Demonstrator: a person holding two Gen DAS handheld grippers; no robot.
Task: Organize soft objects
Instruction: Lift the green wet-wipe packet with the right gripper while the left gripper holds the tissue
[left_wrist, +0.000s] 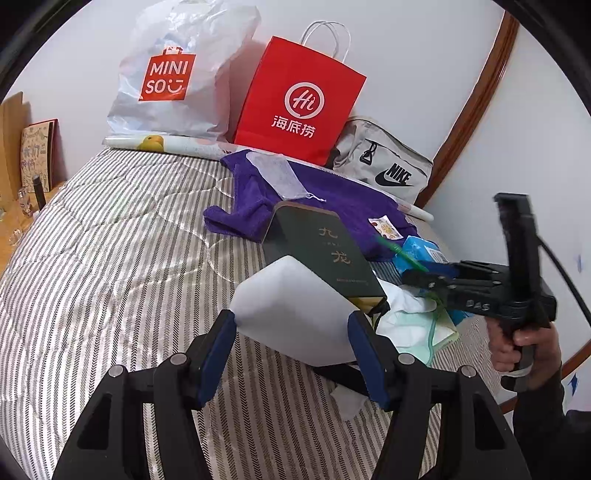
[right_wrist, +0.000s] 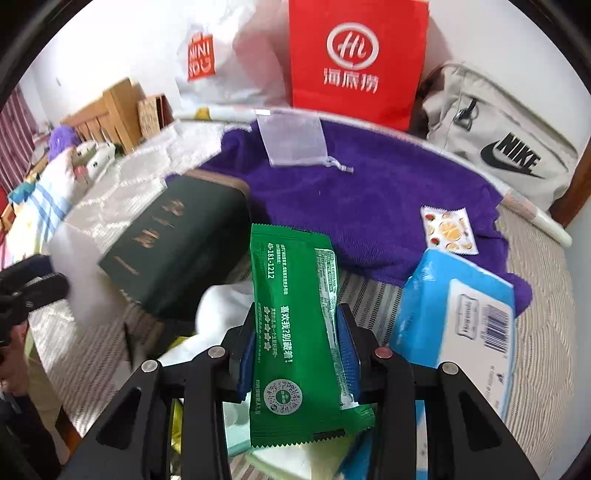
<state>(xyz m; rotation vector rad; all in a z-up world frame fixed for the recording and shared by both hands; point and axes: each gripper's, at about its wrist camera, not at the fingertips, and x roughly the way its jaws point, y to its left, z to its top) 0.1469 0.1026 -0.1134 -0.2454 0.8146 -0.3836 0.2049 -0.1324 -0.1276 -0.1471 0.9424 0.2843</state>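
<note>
Two claws (left_wrist: 291, 332) (right_wrist: 297, 354), both gripping.

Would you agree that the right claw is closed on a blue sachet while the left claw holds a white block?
Not quite: the sachet pinched in the right claw is green, as the right wrist view shows. The left claw does hold the white block.

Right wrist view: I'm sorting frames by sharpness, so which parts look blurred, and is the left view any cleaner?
Right wrist view: green packet sharp, dark box and left edge smeared. Left wrist view: crisp throughout, with fisheye bending on the striped cover.
</note>
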